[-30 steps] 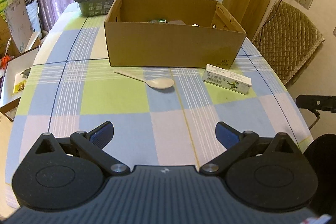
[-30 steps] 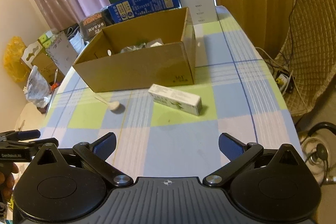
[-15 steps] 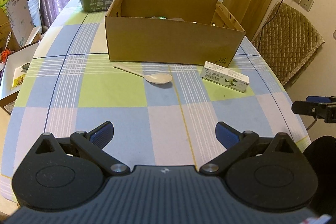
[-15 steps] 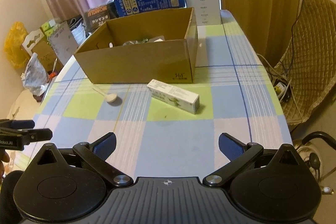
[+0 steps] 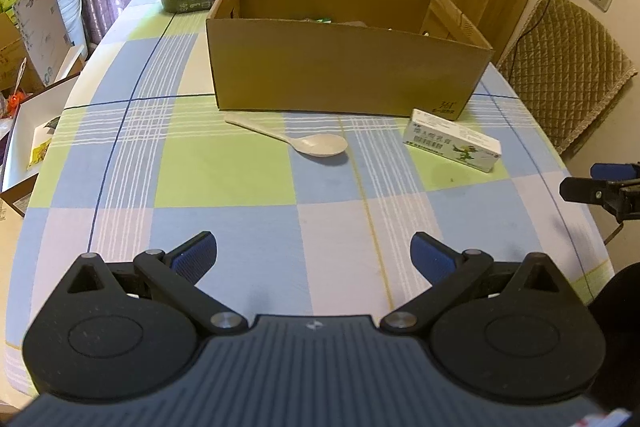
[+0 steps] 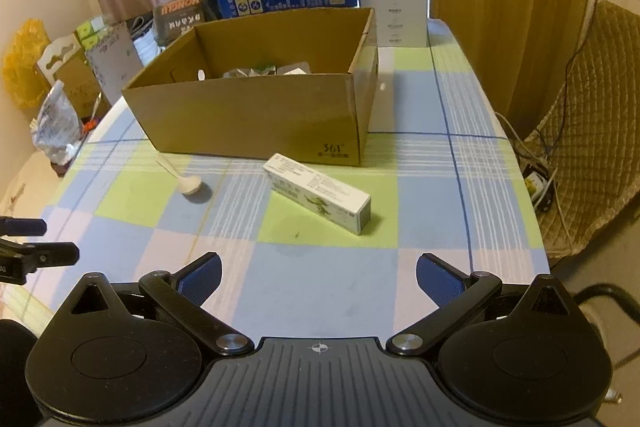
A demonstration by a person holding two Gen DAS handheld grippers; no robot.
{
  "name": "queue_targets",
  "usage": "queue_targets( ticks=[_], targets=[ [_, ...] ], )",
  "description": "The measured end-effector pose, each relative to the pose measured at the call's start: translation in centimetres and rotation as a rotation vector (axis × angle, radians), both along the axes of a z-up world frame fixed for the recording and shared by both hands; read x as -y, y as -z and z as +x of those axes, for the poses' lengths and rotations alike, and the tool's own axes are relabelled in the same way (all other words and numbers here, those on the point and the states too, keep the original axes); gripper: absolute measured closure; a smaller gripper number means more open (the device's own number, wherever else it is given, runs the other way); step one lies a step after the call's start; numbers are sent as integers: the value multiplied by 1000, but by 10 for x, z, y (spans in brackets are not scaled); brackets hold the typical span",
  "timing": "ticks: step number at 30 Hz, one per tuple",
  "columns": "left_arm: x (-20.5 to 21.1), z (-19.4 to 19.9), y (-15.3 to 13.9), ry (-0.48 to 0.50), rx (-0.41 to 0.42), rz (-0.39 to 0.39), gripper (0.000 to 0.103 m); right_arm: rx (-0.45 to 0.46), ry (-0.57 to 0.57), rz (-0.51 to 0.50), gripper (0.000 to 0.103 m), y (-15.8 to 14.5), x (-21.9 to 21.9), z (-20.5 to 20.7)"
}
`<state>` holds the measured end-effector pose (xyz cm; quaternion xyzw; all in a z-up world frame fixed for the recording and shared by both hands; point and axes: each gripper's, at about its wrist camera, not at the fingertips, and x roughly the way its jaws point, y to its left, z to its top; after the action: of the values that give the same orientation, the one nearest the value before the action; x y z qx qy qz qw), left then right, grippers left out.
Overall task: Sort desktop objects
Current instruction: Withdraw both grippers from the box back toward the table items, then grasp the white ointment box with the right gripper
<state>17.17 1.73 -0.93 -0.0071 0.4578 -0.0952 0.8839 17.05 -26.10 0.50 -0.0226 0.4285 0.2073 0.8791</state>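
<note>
Left hand-held gripper (image 5: 314, 253) and right hand-held gripper (image 6: 318, 277) both spread apart, empty, spoon (image 5: 298, 141) and carton (image 6: 320, 191) ahead on bench (image 5: 224, 183), cardboard box (image 6: 256, 115) contents visible from right wrist only.

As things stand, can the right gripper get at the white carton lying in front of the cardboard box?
Probably yes. The right gripper is open and empty, and the white carton lies flat ahead of it with only bare tablecloth between. The cardboard box stands just behind it.
</note>
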Motion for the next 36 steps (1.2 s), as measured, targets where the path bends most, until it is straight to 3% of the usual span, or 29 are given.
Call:
queue_targets(
  ticks=[11, 18, 20, 26, 31, 36],
  targets=[
    [-5, 26, 22, -4, -36, 38, 2, 17, -119, -95, 2, 23, -25, 41],
    [-11, 40, 31, -3, -49, 55, 2, 13, -234, -228, 3, 51, -43, 71],
    [-11, 45, 33, 1, -50, 61, 2, 8, -277, -250, 14, 59, -48, 80],
    [-5, 58, 36, 44, -25, 88, 2, 6, -408, -348, 30, 74, -67, 100],
    [3, 70, 42, 76, -17, 102, 2, -2, -487, -405, 35, 87, -82, 110],
    [3, 78, 50, 76, -28, 89, 2, -23, -501, -432, 58, 99, -90, 118]
  ],
)
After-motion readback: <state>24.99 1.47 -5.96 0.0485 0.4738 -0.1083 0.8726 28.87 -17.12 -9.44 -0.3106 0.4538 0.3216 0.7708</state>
